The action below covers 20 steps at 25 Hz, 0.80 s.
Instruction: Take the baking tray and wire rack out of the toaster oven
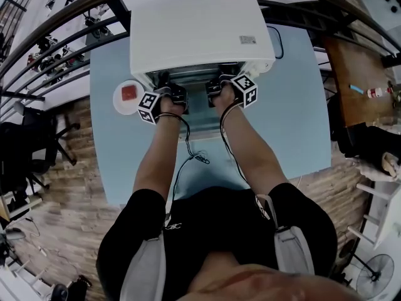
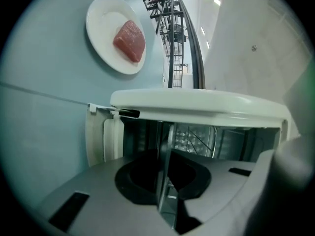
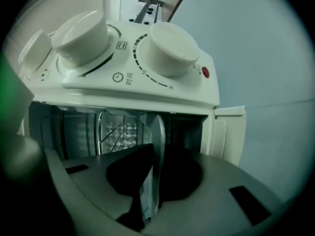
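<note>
The white toaster oven (image 1: 194, 33) stands at the far side of the pale blue table (image 1: 294, 105) with its door (image 1: 202, 123) folded down. Both grippers reach into its mouth side by side. My left gripper (image 1: 170, 93) (image 2: 166, 173) is shut on the thin metal edge of the baking tray (image 2: 165, 146), which runs edge-on between its dark pads. The right gripper (image 1: 216, 88) (image 3: 155, 176) pinches the same tray (image 3: 158, 136) nearer the knob side. Thin rods of the wire rack (image 2: 197, 139) (image 3: 115, 132) show deeper inside.
A white plate (image 1: 119, 99) (image 2: 106, 14) with a red slab of meat (image 2: 130, 41) lies left of the oven. Two large knobs (image 3: 170, 48) sit on its right panel. A black cable (image 1: 191, 152) trails over the table. A brown desk (image 1: 357, 86) stands at right.
</note>
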Tool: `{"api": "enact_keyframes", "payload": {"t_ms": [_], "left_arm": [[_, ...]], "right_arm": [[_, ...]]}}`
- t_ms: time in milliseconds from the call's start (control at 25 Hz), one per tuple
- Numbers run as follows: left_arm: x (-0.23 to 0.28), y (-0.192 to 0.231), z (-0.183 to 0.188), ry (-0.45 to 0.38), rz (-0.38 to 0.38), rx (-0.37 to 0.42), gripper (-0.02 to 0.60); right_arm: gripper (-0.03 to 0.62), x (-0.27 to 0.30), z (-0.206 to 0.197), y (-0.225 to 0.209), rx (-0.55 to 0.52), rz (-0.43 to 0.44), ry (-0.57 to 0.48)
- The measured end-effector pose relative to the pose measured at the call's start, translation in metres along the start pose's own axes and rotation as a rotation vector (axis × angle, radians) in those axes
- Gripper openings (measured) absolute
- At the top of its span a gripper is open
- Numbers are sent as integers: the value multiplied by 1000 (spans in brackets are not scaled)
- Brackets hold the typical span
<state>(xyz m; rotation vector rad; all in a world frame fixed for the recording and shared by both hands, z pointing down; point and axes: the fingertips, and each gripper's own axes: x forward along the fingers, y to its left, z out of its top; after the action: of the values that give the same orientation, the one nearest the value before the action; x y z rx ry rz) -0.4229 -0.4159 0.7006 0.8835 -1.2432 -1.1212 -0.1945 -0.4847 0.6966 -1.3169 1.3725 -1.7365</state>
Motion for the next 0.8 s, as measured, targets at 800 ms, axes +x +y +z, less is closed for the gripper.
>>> {"api": "enact_keyframes", "payload": {"t_ms": [800], "left_arm": [[-93,27,-23,46,87,39,48]], "right_arm": [[55,-90,-10,-35,-28,-48,23]]}}
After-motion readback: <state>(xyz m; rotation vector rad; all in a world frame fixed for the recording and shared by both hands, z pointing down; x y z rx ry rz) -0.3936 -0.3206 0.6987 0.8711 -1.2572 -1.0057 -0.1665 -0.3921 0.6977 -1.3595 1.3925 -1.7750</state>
